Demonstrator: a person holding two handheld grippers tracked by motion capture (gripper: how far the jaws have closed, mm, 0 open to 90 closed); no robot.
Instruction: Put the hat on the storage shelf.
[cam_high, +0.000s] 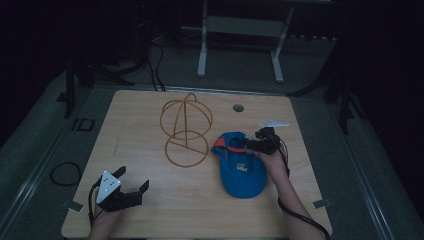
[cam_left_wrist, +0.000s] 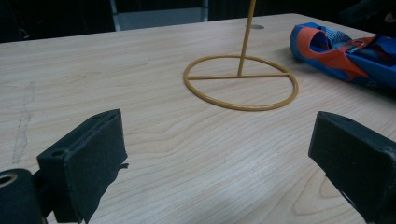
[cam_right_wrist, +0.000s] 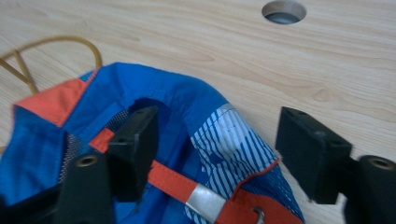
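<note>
The right gripper (cam_right_wrist: 215, 154) stands wide open, one jaw inside the cap (cam_high: 241, 172) and the other outside its rear edge, nothing clamped. The cap lies on the desk (cam_high: 150, 200) toward the right edge. The left gripper (cam_high: 132, 186) is wide open and empty near the front left corner. A wire stand (cam_high: 186, 130) sits mid-desk, just beside the cap.

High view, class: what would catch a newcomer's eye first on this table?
The blue and orange cap lies right of centre, with the right gripper open at its back edge. Beside it, mid-table, stands a yellow wire stand. The left gripper hangs open near the front left corner.
</note>
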